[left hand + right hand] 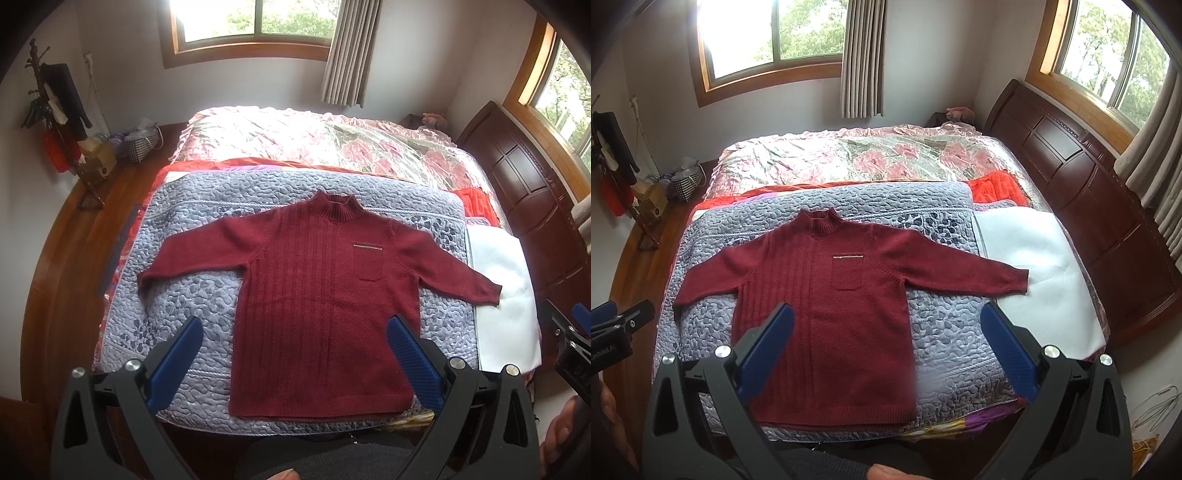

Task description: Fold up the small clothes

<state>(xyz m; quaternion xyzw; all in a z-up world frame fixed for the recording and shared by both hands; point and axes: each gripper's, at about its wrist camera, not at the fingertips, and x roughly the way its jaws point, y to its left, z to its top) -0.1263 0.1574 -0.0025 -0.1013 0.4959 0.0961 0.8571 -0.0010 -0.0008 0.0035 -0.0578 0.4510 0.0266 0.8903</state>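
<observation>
Dark red knit sweater point(321, 295) lies flat, front up, on the grey-blue quilted pad point(207, 295), sleeves out to both sides, mock neck away from the person, chest pocket showing. Left gripper point(295, 365) and right gripper point(886, 354) both spread wide, hovering above the near hem, holding nothing. Risk: pads pinch quilt with the knit, or grab one layer only, skewing the fold. Right cuff probably overlaps the white sheet point(502, 295).
</observation>
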